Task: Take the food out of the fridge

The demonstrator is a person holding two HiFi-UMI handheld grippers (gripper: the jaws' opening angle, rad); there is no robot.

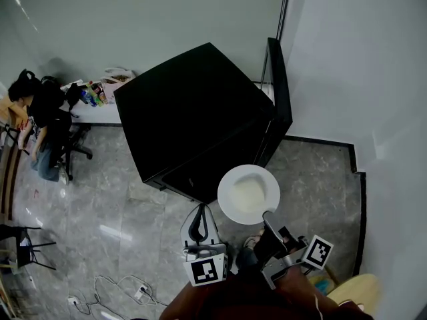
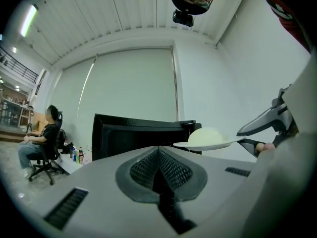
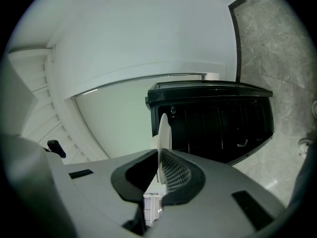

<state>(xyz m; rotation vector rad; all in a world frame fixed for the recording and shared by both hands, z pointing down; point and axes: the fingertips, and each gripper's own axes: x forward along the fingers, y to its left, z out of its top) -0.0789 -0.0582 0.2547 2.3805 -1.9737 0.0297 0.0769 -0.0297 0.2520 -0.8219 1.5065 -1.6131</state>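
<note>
Nearest, low in the head view, the left gripper [image 1: 198, 228] points forward, its fingers [image 2: 141, 168] pressed together on nothing. Just to its right, the right gripper [image 1: 269, 220] has its fingers [image 3: 178, 175] clamped on the near rim of a white plate [image 1: 249, 193], which its own view shows edge-on between them. A pale rounded mound of food [image 1: 248, 195] sits in the middle of the plate, clear of the fridge, above the grey stone floor [image 1: 133, 225].

Beyond stands the black fridge [image 1: 193, 119], its door [image 1: 280, 89] swung open against the right wall. Farther left, a person [image 1: 41, 115] sits on an office chair beside a white worktop [image 1: 100, 112] that carries bottles [image 1: 92, 96].

The step in hand looks like carrying the food away from the fridge. The next move calls for keeping the plate level, since only one edge is pinched, and finding somewhere to set it down.
</note>
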